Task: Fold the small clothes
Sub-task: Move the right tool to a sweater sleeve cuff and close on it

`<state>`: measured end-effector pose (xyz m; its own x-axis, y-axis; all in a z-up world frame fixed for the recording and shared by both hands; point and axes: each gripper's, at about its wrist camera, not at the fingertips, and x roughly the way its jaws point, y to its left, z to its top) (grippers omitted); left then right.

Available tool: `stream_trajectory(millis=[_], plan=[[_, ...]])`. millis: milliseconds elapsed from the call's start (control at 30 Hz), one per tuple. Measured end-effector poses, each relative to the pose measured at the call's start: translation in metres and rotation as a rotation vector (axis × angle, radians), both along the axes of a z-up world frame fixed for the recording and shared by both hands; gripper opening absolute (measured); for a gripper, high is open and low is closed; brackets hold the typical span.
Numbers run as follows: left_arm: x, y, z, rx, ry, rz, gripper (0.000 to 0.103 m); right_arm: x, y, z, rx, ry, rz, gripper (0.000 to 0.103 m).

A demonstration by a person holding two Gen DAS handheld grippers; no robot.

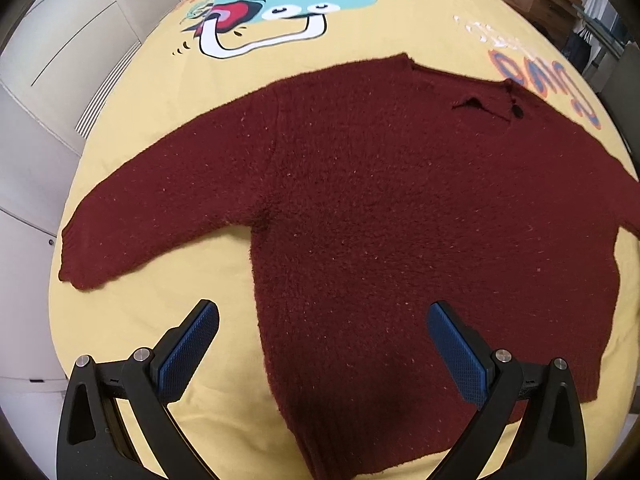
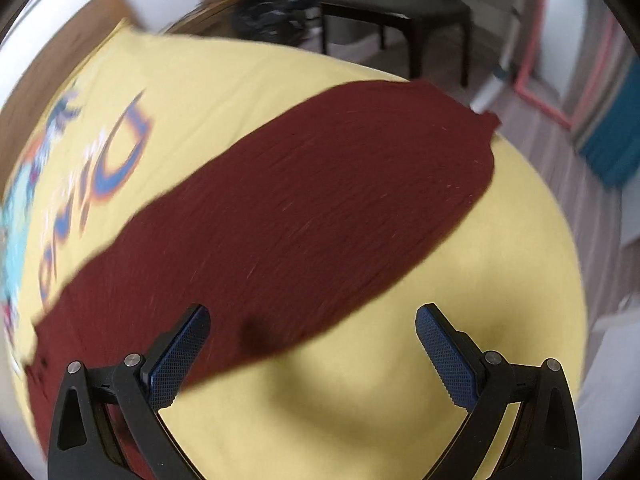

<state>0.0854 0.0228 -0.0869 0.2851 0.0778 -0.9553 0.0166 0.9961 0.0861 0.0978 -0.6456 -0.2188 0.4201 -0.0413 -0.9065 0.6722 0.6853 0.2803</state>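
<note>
Both grippers, left (image 1: 323, 354) and right (image 2: 312, 354), hover with jaws apart over the flat maroon sweater (image 1: 400, 220). No fold begun. Next, I judge: pinch the sleeve (image 1: 132, 216) at nine o'clock.

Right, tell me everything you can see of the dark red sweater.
The dark red sweater is a fuzzy knit with long sleeves, pale flecks in the yarn, a ribbed hem and a small dark button at the neckline. It lies spread flat, unfolded, on a yellow cartoon-print sheet, hem nearest the camera, both sleeves stretched out sideways. In the blurred right wrist view one sleeve runs toward the edge of the sheet. Both the left gripper and right gripper have jaws open; nothing grips it.
</note>
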Motion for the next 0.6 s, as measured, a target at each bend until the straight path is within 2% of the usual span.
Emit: stream_trajectory(millis=[67, 167, 233, 267, 333, 367, 400, 433, 467, 500, 600], plan=[[0.005, 0.0, -0.004, 0.003, 0.014, 0.0, 0.102, 0.001, -0.016, -0.01, 0.032, 0.005, -0.057, 0.102], [0.01, 0.001, -0.01, 0.001, 0.024, -0.003, 0.102, 0.009, -0.034, -0.022, 0.05, 0.027, -0.084, 0.102], [0.012, 0.004, -0.014, 0.004, 0.035, 0.0, 0.102, 0.017, -0.042, -0.026, 0.025, 0.048, -0.079, 0.099], [0.013, 0.005, -0.017, 0.004, 0.04, 0.006, 0.102, 0.02, -0.043, -0.027, 0.017, 0.061, -0.08, 0.094], [0.015, 0.007, -0.022, -0.003, 0.052, 0.017, 0.102, 0.028, -0.05, -0.027, 0.016, 0.093, -0.087, 0.082], [0.015, 0.009, -0.026, -0.009, 0.063, 0.023, 0.102, 0.031, -0.052, -0.025, 0.015, 0.096, -0.083, 0.067], [0.015, 0.009, -0.028, -0.013, 0.072, 0.026, 0.102, 0.035, -0.053, -0.021, 0.012, 0.095, -0.073, 0.048], [0.017, 0.01, -0.031, -0.018, 0.082, 0.027, 0.102, 0.04, -0.053, -0.019, 0.017, 0.09, -0.062, 0.034], [0.018, 0.01, -0.033, -0.022, 0.087, 0.026, 0.102, 0.045, -0.054, -0.015, 0.032, 0.08, -0.039, 0.016], [0.018, 0.011, -0.035, -0.023, 0.092, 0.023, 0.102, 0.047, -0.054, -0.011, 0.03, 0.086, -0.026, 0.014], [0.019, 0.012, -0.036, -0.022, 0.093, 0.014, 0.102, 0.056, -0.038, 0.018, -0.07, 0.062, 0.056, 0.013]])
